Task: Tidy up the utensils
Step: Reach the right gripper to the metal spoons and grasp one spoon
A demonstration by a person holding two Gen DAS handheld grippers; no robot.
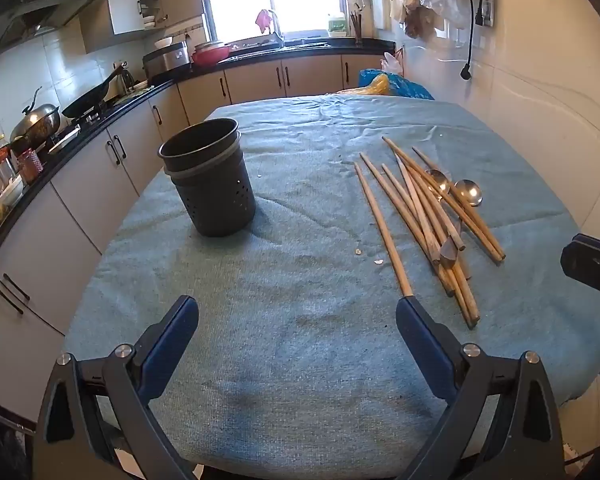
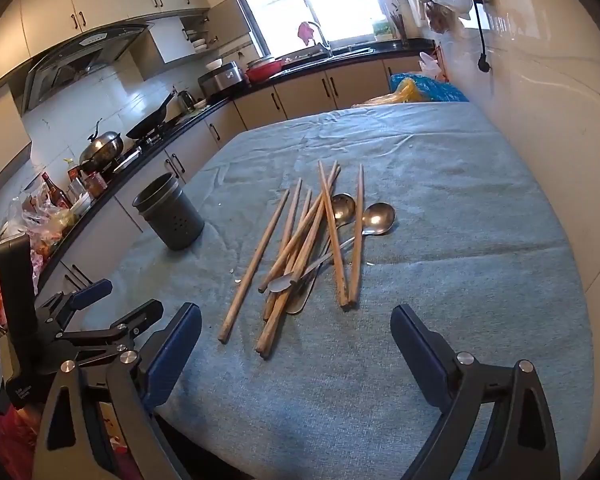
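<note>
A dark perforated utensil holder (image 1: 210,180) stands upright and empty on the blue-green cloth, at the table's left; it also shows in the right wrist view (image 2: 168,212). A loose pile of several wooden chopsticks (image 1: 424,224) lies to its right, crossed over two metal spoons (image 1: 468,192). In the right wrist view the chopsticks (image 2: 300,248) and spoons (image 2: 374,218) lie straight ahead. My left gripper (image 1: 298,320) is open and empty above the near cloth. My right gripper (image 2: 296,326) is open and empty just short of the pile.
The table (image 1: 300,340) is covered by a wrinkled cloth and stands against a tiled wall on the right. A blue and yellow bag (image 1: 388,84) sits at its far end. A kitchen counter (image 1: 100,120) with pans runs along the left. Small crumbs (image 1: 358,252) lie on the cloth.
</note>
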